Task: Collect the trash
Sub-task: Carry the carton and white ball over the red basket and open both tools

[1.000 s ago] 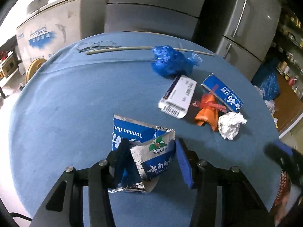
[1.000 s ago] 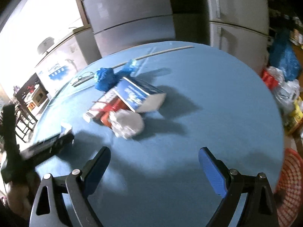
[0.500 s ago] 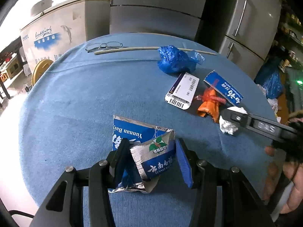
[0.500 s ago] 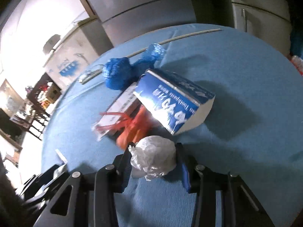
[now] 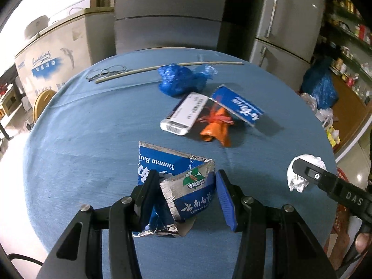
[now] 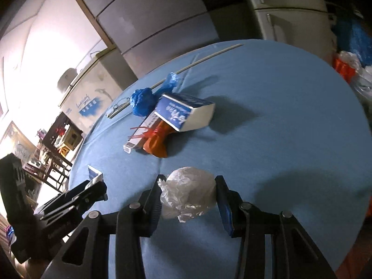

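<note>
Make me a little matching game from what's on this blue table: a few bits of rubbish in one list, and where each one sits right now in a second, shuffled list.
Things:
1. white crumpled paper ball
2. silver and blue foil packet
3. orange bag
4. thin stick

Places:
A. at the far edge of the table, beside the glasses
B. between the fingers of the left claw
C. between the fingers of the right claw
D. on the table, partly under the blue toothpaste box

Pairs: 1-C, 2-B, 3-D, 4-A
</note>
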Demonstrator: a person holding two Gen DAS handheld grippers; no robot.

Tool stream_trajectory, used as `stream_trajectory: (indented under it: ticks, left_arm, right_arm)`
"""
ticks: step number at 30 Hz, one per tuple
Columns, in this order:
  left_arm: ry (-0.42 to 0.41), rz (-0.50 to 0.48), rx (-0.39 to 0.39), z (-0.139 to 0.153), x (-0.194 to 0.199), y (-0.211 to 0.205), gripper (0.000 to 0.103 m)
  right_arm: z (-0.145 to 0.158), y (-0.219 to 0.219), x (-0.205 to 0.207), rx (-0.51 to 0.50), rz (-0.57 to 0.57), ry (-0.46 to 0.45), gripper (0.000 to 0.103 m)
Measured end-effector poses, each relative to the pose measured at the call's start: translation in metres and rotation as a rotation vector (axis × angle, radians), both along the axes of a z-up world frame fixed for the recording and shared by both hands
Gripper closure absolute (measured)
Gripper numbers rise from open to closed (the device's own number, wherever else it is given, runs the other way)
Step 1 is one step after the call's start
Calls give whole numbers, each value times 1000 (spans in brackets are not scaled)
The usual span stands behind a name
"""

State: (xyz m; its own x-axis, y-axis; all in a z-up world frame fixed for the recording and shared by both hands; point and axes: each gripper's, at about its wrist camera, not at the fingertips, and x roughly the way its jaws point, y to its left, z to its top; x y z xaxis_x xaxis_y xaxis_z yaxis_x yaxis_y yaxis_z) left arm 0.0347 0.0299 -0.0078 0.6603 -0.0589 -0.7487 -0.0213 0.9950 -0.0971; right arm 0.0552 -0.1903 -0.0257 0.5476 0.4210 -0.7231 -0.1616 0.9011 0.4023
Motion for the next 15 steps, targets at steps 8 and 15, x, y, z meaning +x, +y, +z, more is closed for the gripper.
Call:
stream_trajectory:
  ticks: [8,15]
  left_arm:
    - [-4,-53,39,10,-8,-32,51]
    - [-8,-101,63,15,-14,-58,51]
  right_arm:
    - [17,-40,-27,44,-66,-44,57]
    - [21,-70,-42,77,-128,-56,57]
